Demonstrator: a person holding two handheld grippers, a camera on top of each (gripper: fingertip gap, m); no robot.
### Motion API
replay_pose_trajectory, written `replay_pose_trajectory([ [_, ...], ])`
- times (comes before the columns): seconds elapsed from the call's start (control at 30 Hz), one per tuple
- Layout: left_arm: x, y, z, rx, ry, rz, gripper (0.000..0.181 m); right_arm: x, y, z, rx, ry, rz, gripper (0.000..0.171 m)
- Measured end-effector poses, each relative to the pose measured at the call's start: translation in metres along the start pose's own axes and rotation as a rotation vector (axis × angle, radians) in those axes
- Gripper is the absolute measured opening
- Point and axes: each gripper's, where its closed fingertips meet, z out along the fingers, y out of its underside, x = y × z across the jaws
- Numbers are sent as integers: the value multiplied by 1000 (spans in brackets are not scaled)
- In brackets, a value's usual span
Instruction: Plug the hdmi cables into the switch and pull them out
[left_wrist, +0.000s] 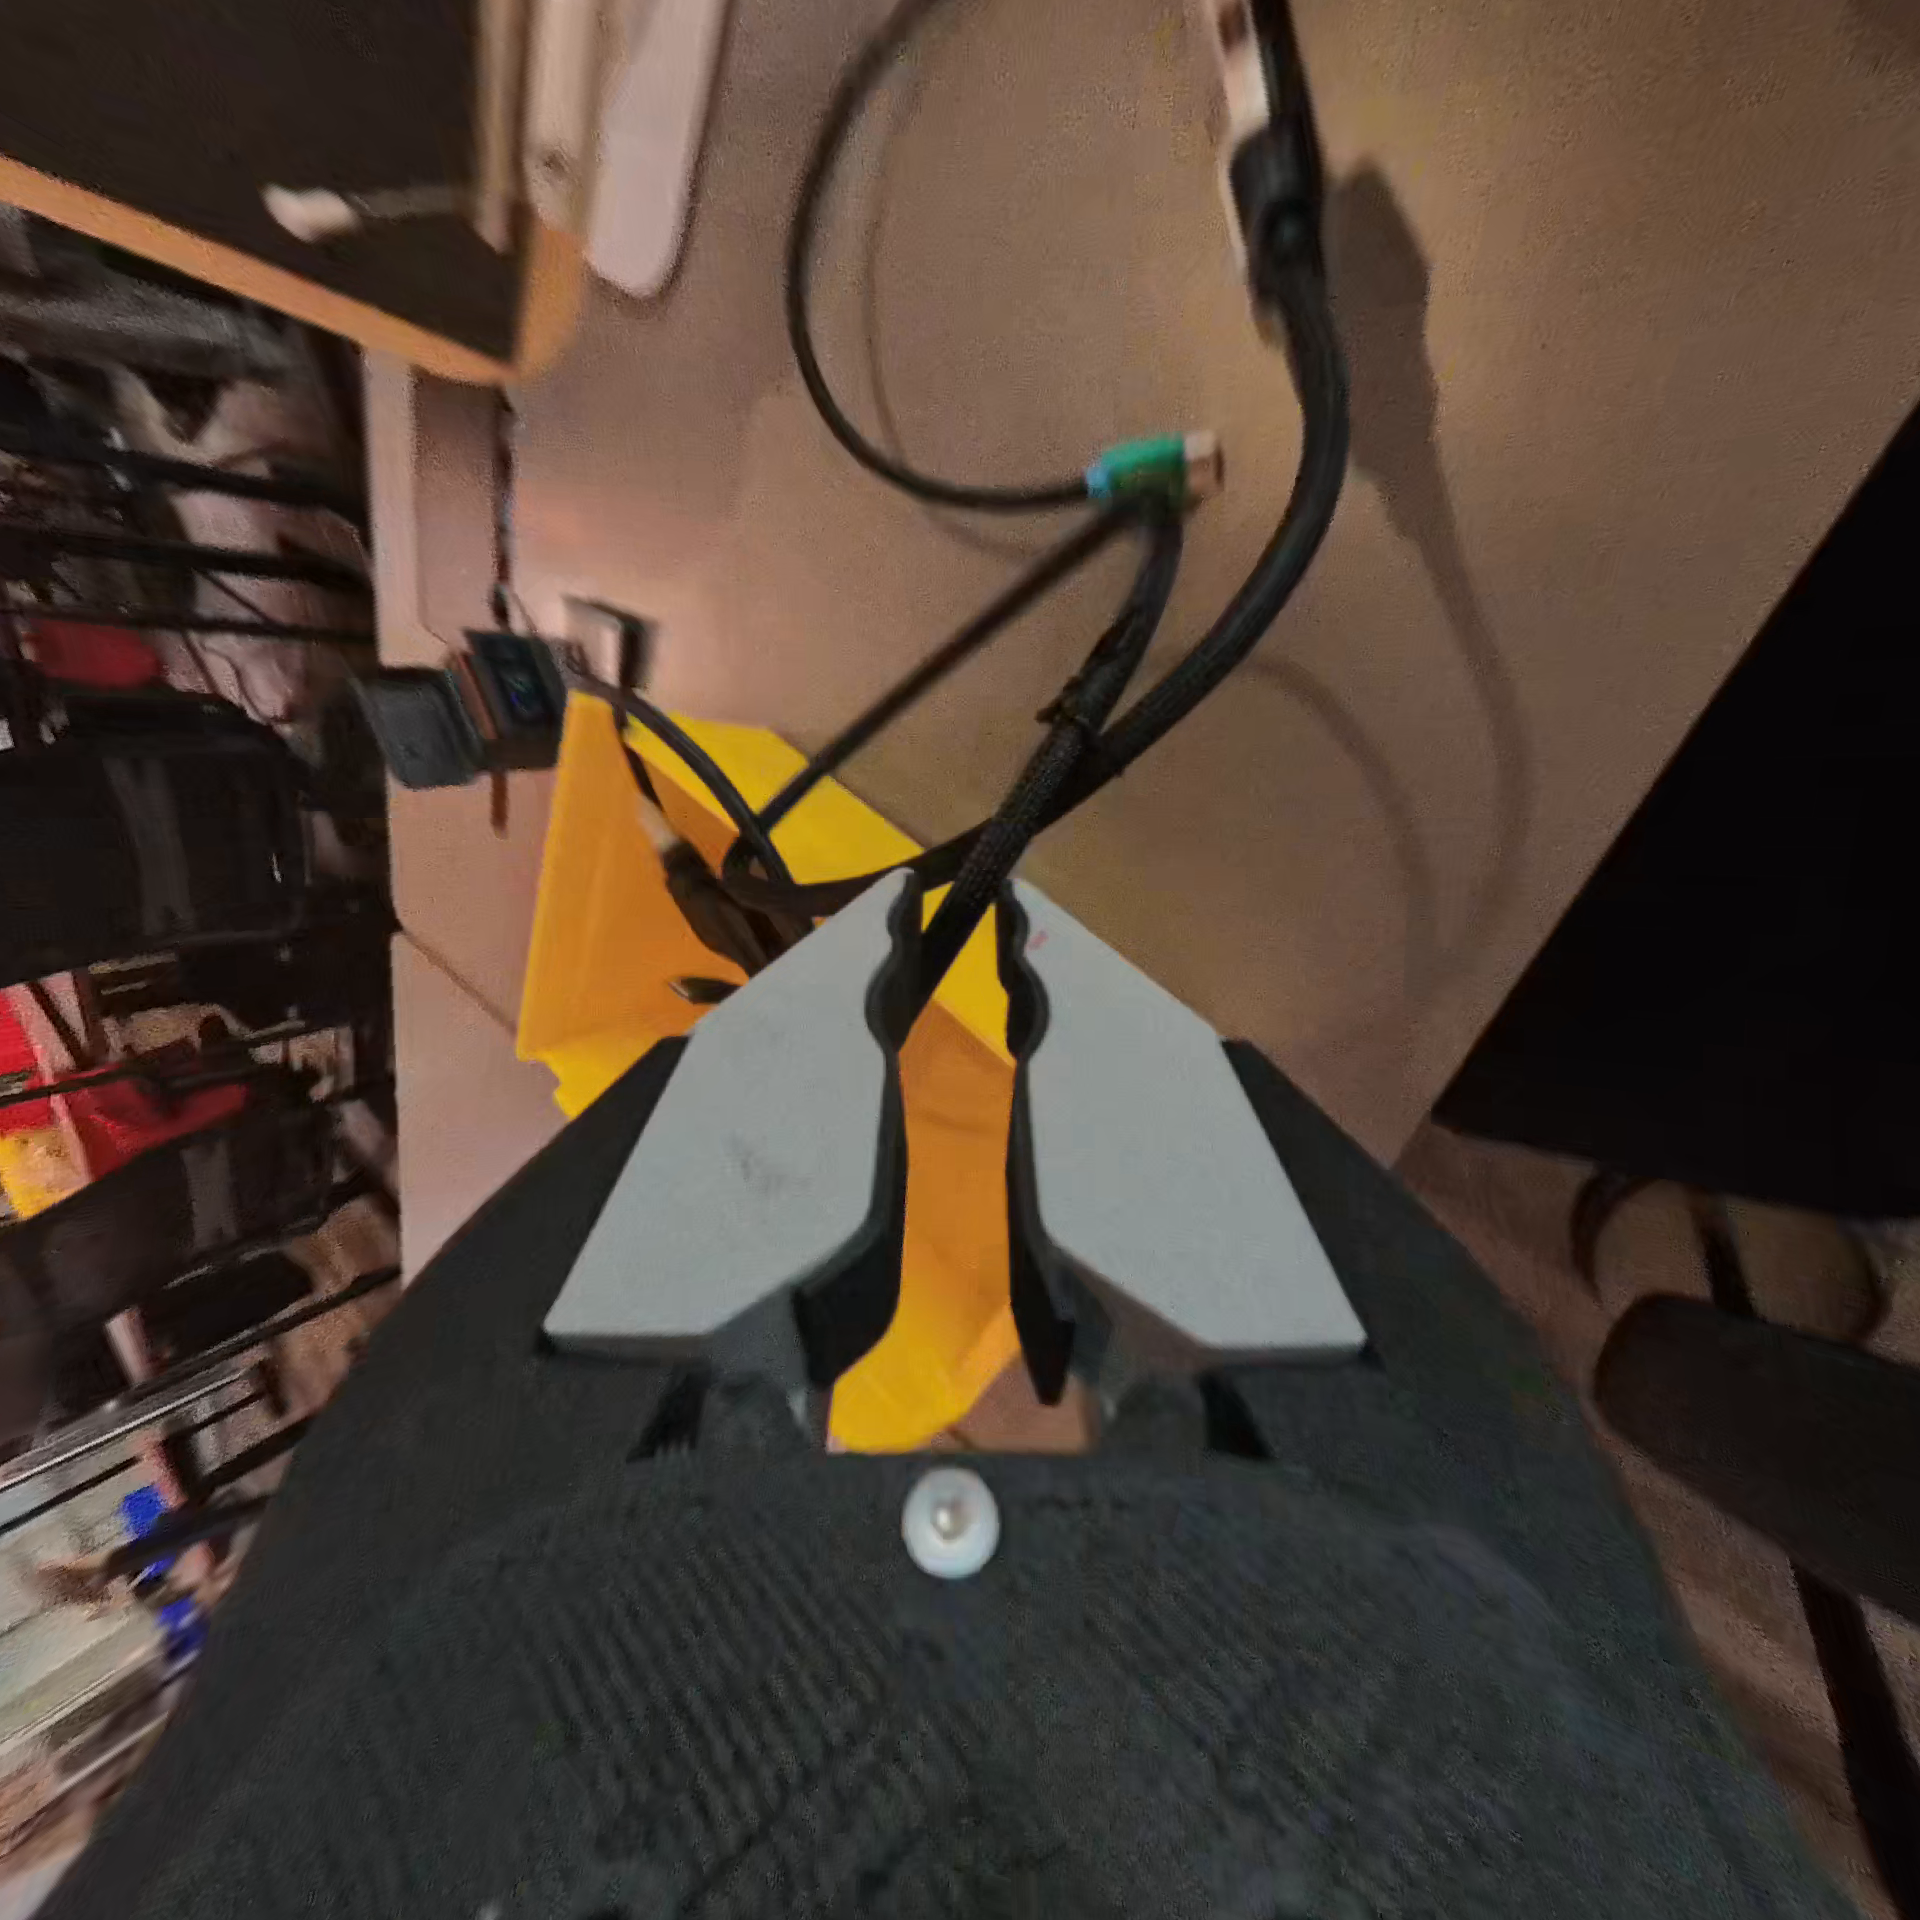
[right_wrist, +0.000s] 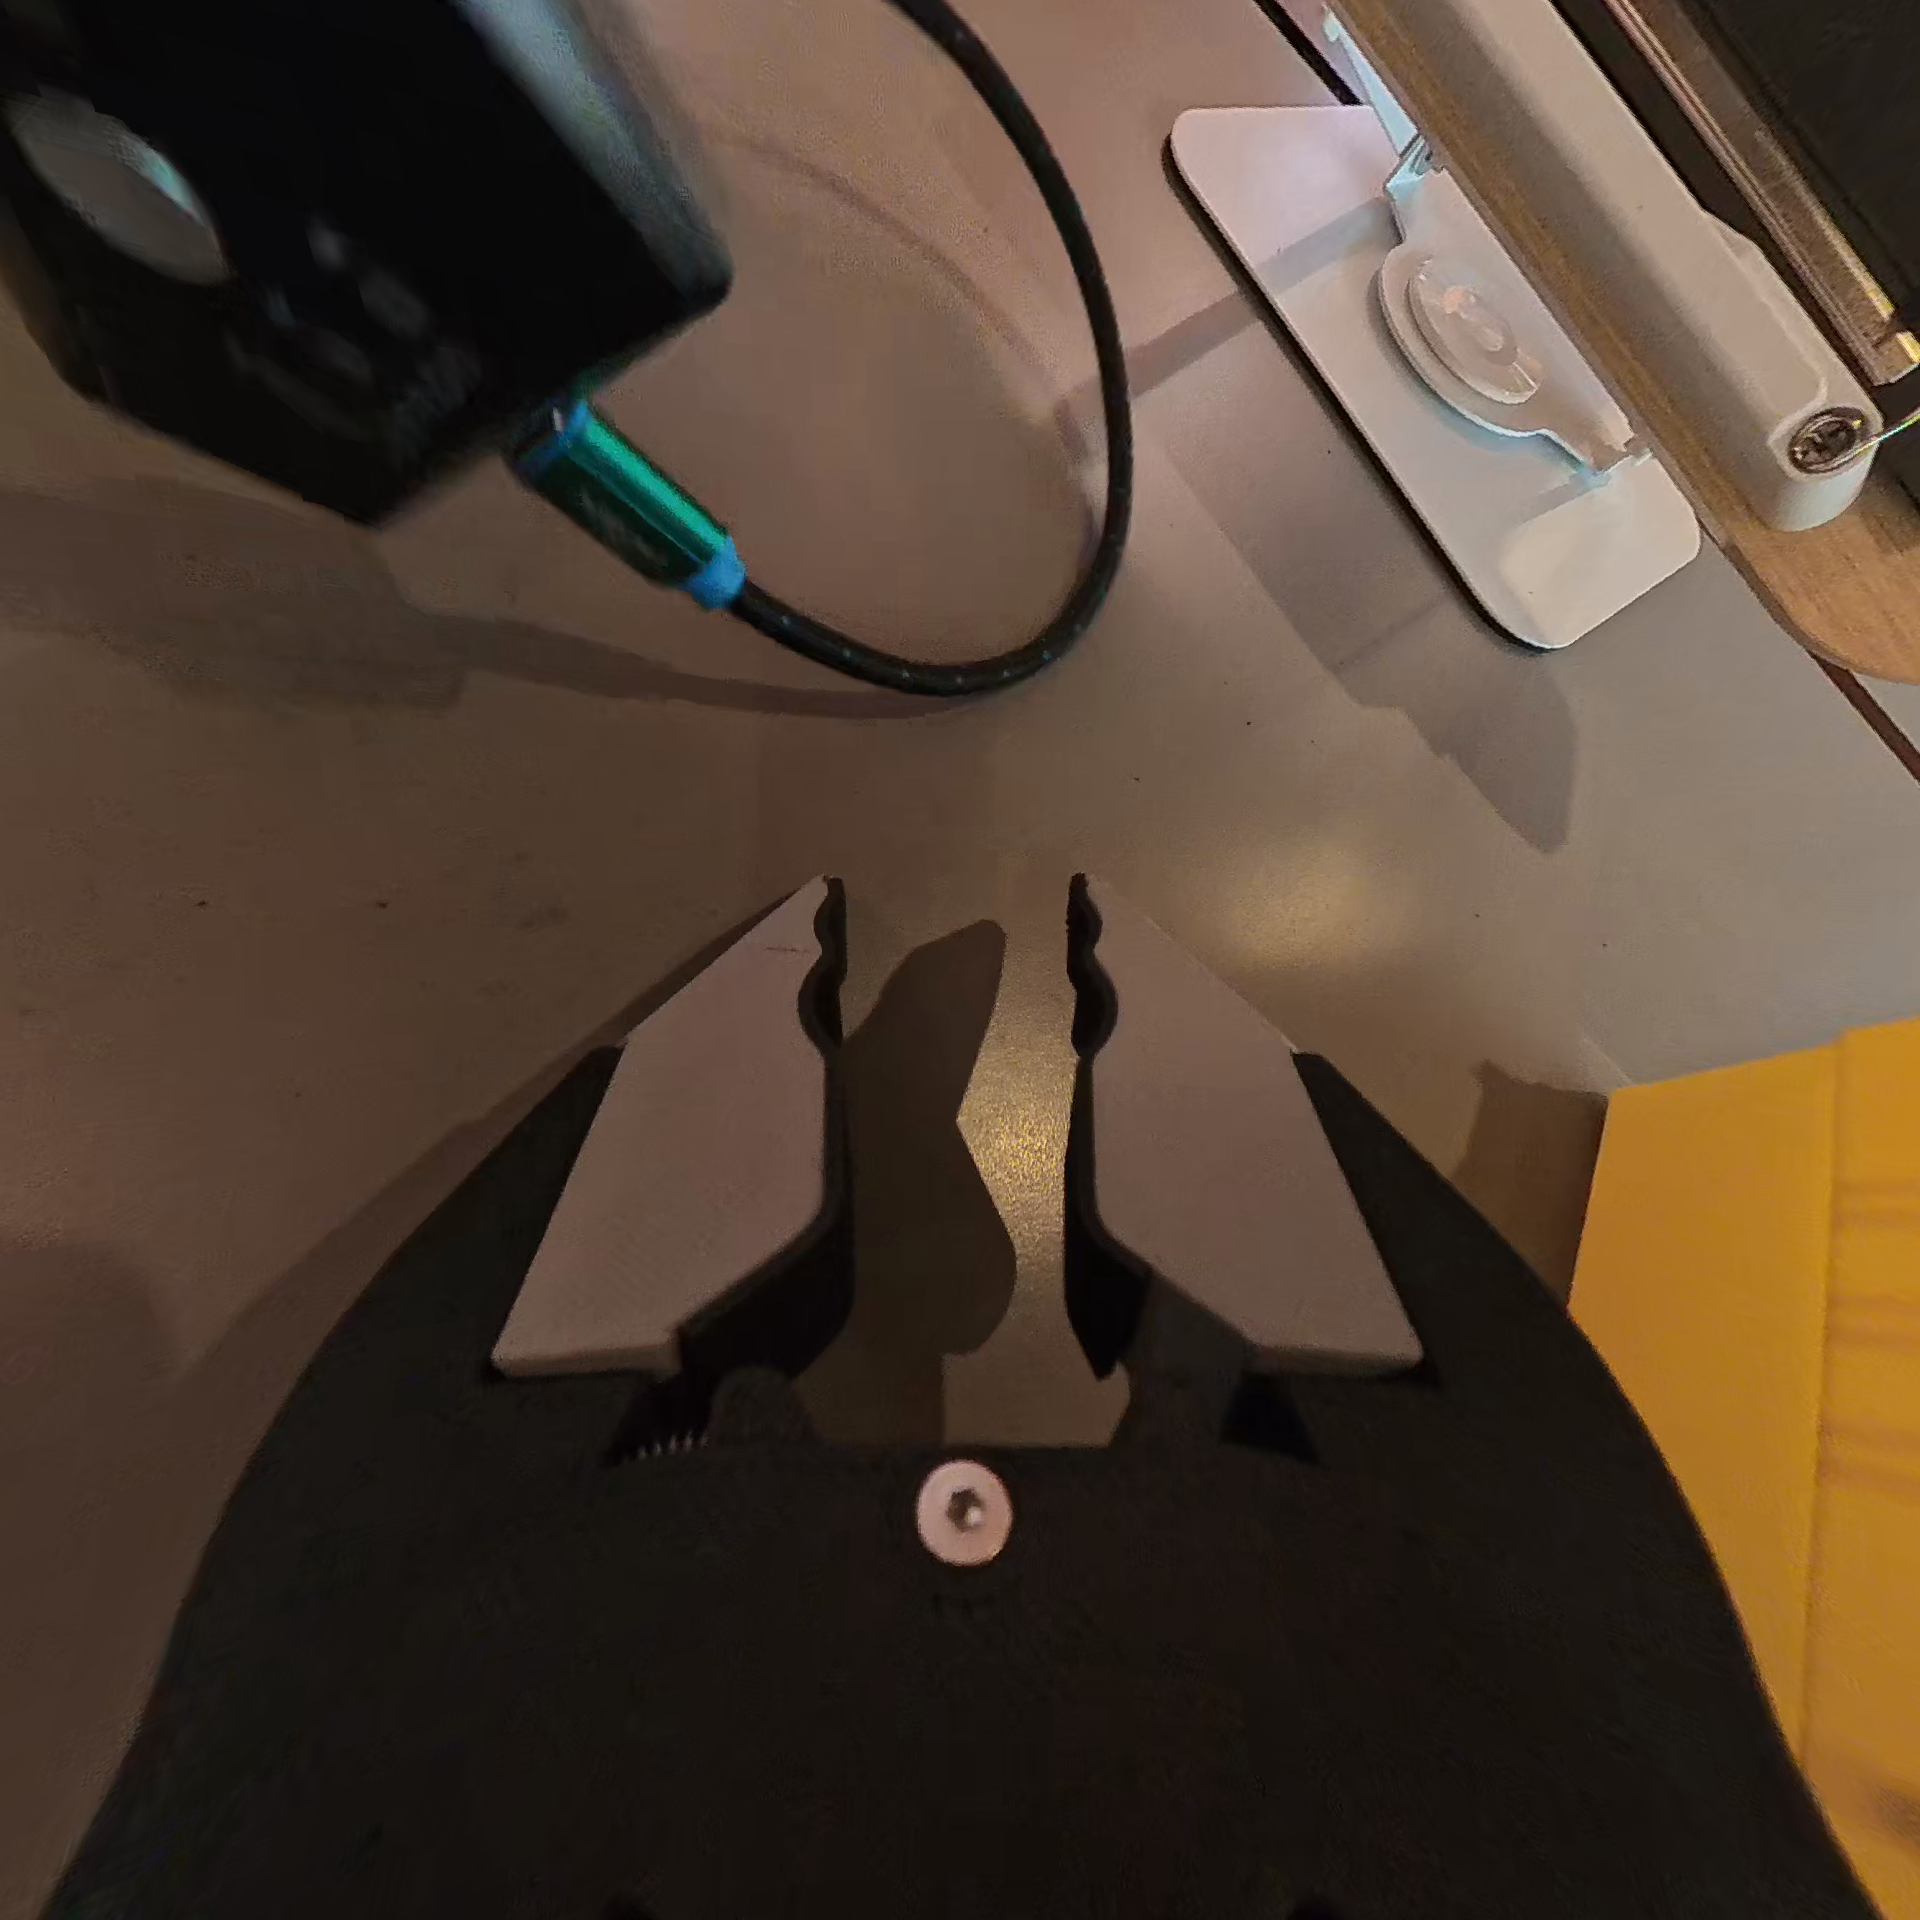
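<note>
In the left wrist view my left gripper (left_wrist: 956, 909) is shut on a black braided HDMI cable (left_wrist: 1236, 623). The cable runs up to a blurred black plug (left_wrist: 1283, 218) near the top. A green HDMI plug (left_wrist: 1143, 473) lies on the table ahead with its gold tip bare. In the right wrist view my right gripper (right_wrist: 956, 914) is open and empty just above the table. The green plug (right_wrist: 634, 509) lies ahead to the left, its tip at the edge of a blurred black box (right_wrist: 343, 239). I cannot tell whether it is inserted.
A yellow bin (left_wrist: 613, 935) with more cables sits beside the left gripper and shows at the right edge of the right view (right_wrist: 1766, 1351). A white stand base (right_wrist: 1382, 343) is at the back right. A small black device (left_wrist: 468, 707) hangs at the table edge. Cluttered shelves (left_wrist: 156, 831) are on the left. The gap from one gripper's tips to the other's is roughly 30 cm.
</note>
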Motion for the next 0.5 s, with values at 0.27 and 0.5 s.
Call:
replay_pose_trajectory([
  [0.27,-85,-63,-45,233,-258,-63,6,2,-4,-3,35,-15,35,42],
  [0.5,3,-88,28,255,79,-28,7,-30,-40,-28,265,-224,22,55],
])
